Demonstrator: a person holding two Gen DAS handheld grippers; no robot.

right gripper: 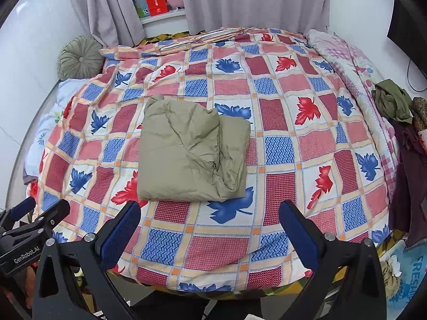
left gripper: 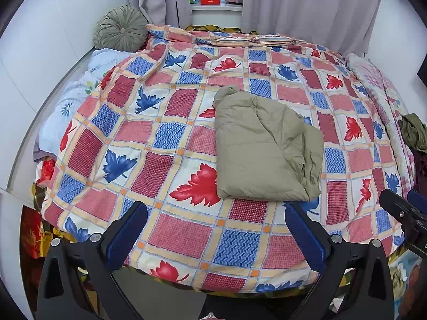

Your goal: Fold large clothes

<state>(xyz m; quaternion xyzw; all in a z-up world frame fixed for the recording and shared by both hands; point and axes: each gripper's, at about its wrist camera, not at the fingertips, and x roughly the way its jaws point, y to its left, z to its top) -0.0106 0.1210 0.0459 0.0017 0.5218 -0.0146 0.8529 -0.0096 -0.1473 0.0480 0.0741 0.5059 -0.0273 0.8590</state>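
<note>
An olive-green padded garment lies folded into a rough rectangle in the middle of the bed, on a checked quilt with red and blue leaves. My left gripper is open above the bed's near edge, just short of the garment's near side, with nothing between its blue pads. My right gripper is also open and empty, hovering at the near edge in front of the garment. In the left wrist view the right gripper's body shows at the right edge; in the right wrist view the left gripper's body shows at the lower left.
A round green cushion sits at the far left corner against the white wall. Crumpled dark clothes pile at the bed's right side. Grey curtains and a shelf with boxes stand behind the bed.
</note>
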